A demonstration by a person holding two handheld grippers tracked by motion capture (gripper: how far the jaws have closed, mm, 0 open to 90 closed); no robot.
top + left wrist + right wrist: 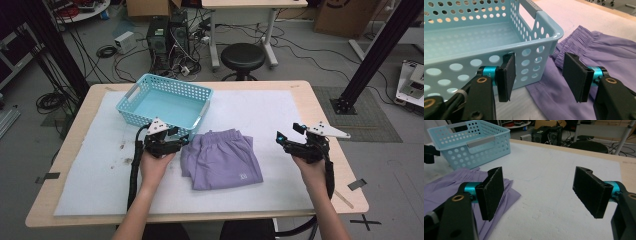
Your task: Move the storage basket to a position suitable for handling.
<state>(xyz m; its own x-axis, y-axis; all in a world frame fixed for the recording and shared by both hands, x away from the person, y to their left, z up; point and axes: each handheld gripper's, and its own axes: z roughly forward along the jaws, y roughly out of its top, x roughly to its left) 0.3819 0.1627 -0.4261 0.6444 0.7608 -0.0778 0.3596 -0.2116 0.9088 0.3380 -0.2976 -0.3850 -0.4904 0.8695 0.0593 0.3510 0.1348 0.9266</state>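
Note:
Folded purple shorts [222, 159] lie on the white mat in the middle of the table. A light blue perforated basket [135, 117] stands empty behind them to the left. My left gripper [177, 136] hovers at the basket's near right corner, beside the left edge of the shorts. In the left gripper view its jaws stand apart [539, 77] with nothing pressed between them, the basket wall [474, 60] and the shorts [604, 55] lying just beyond. My right gripper [287, 132] is held to the right of the shorts, apart from them. Its jaws gape wide [541, 192] over bare mat, with the shorts [449, 185] on the left.
A white mat [270, 110] covers most of the wooden table [320, 107]. Beyond the far edge are a black stool [243, 57], computer towers [167, 35] and cables on the floor. Black frame posts [380, 47] stand at both sides.

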